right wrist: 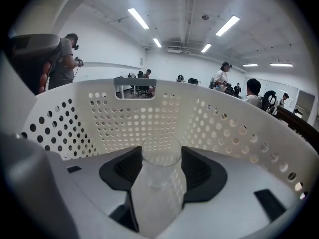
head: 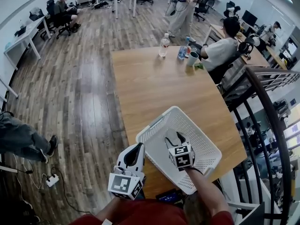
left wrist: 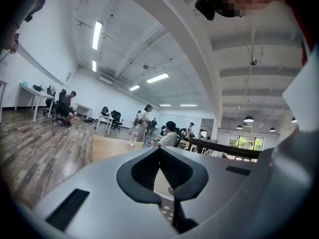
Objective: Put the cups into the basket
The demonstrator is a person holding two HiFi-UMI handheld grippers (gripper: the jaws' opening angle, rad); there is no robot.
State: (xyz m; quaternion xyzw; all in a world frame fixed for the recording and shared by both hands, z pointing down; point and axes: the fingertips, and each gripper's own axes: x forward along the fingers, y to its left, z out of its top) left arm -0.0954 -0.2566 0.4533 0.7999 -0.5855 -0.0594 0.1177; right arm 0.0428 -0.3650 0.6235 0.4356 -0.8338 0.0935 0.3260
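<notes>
A clear plastic cup [right wrist: 158, 185] stands upright between the jaws of my right gripper [right wrist: 162, 169], which is shut on it. That gripper [head: 174, 138] is down inside the white perforated basket [head: 205, 143] at the table's near right corner, and the basket's wall [right wrist: 134, 114] rises all round the cup. In the head view the gripper hides the cup. My left gripper [head: 138, 148] hangs just left of the basket near the table's front edge, its jaws [left wrist: 162, 177] closed to a point with nothing in them.
At the far end of the wooden table [head: 145, 83] stand a clear bottle [head: 163, 46], a blue bottle [head: 183, 51] and a pale green cup [head: 192, 58]. A person [head: 220, 50] sits there. A black railing [head: 262, 107] runs along the right.
</notes>
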